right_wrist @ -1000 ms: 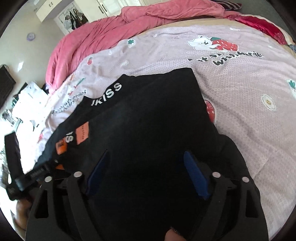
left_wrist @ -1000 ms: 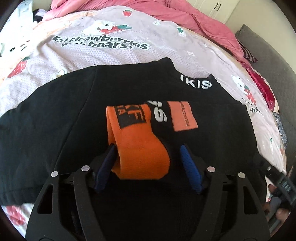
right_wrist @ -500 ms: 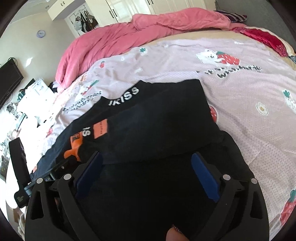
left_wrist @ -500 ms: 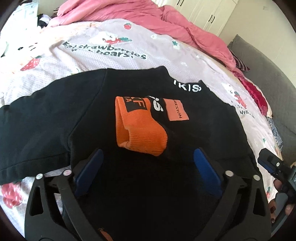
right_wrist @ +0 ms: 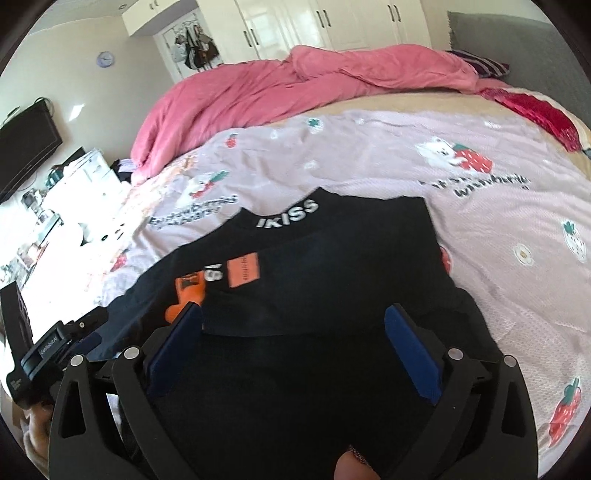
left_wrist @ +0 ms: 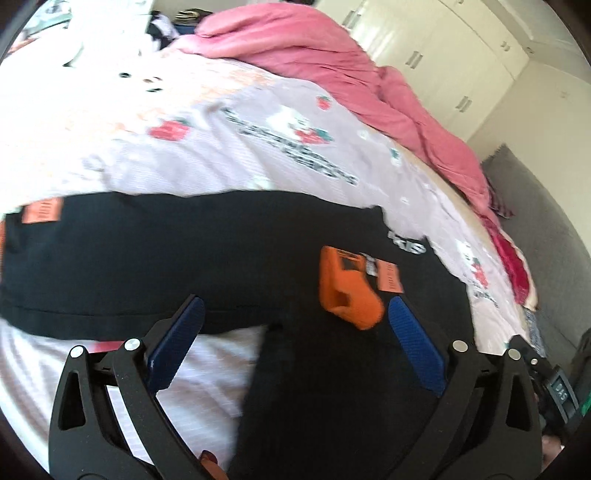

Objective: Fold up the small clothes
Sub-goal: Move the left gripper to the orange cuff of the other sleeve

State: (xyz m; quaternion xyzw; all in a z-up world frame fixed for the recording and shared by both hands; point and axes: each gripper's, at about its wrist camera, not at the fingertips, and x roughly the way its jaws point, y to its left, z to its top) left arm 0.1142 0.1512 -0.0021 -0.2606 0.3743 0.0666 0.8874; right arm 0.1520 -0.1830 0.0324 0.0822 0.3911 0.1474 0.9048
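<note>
Left view only: second orange patch (left_wrist: 41,209) at the far left end of the shirt; strip of sheet bare below the hem; right gripper's body at the lower right edge.
Right view only: wardrobe (right_wrist: 317,22), clock (right_wrist: 105,59), screen (right_wrist: 26,147), full white "IKISS" lettering (right_wrist: 287,214) on the collar; left gripper's body at the lower left edge.
Shirt (left_wrist: 184,258): black, spread flat on the sheet (left_wrist: 221,147), one sleeve folded in across the front.
Cuff (left_wrist: 349,295): orange, lying on the black cloth beside an orange patch (right_wrist: 243,272).
Left gripper (left_wrist: 291,343): jaws wide apart, just been opening, nothing gripped; cuff apart from the pads, just ahead of the right-hand one.
Right gripper (right_wrist: 293,345): jaws spread wide, just been opening, only flat black cloth below them, none pinched.
Quilt (right_wrist: 295,85): pink, heaped along the bed's far side.
</note>
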